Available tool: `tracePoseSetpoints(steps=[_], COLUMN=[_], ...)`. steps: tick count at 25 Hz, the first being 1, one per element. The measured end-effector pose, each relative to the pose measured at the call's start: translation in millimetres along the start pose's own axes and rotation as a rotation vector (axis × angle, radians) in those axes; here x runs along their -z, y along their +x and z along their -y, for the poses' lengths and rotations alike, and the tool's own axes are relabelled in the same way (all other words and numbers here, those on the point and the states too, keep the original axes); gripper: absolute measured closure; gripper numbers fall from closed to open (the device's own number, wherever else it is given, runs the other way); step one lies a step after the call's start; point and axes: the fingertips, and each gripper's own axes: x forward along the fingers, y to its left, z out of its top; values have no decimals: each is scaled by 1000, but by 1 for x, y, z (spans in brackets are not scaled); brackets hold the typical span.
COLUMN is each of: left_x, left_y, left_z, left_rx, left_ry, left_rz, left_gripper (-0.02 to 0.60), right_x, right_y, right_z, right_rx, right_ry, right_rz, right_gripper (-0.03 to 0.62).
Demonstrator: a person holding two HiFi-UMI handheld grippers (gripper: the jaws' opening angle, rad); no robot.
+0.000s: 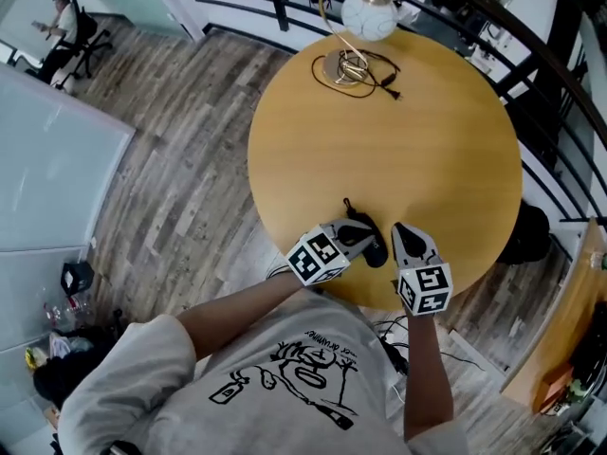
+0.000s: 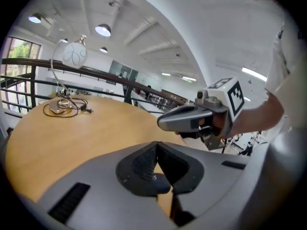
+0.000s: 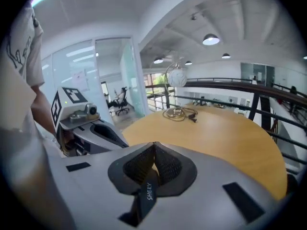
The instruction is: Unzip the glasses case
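A black glasses case (image 1: 373, 248) lies near the front edge of the round wooden table (image 1: 398, 140), between my two grippers. My left gripper (image 1: 363, 236) reaches it from the left, and its jaws are shut with a dark bit of the case (image 2: 180, 211) just below the pads. My right gripper (image 1: 400, 232) stands at the case's right end. In the right gripper view that gripper (image 3: 154, 165) is shut on a black zip pull strap (image 3: 147, 193) with white lettering. A thin black loop (image 1: 347, 205) sticks out behind the case. Most of the case is hidden in both gripper views.
At the far side of the table stands a lamp (image 1: 368, 15) with a white globe, and a black cable (image 1: 375, 72) coils around its base. A dark railing (image 1: 531, 55) curves behind the table. Wooden floor (image 1: 180, 159) lies to the left.
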Motion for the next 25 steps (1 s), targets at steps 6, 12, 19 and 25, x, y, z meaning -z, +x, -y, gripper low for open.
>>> tracePoseSetpoints(steps=[6,12,19,25], left_x=[-78,-126,-153,-148], left_y=[-57,-100,-129,-121], left_z=[48,100,125,132], left_rx=[-19,-7,-60,-52], left_ry=[23,64,78,84], left_rz=[282,402,483,460], left_gripper=[575,575,575,575], right_x=[-61,-98,-110,-117], right_y=[-77,-137,-178,-183], right_z=[-29,-75,-100,-102], right_rx=[141,140,192,205], right_ry=[56,132,51,34], right_rz=[227,376,407,444], right_gripper=[572,572,572,574])
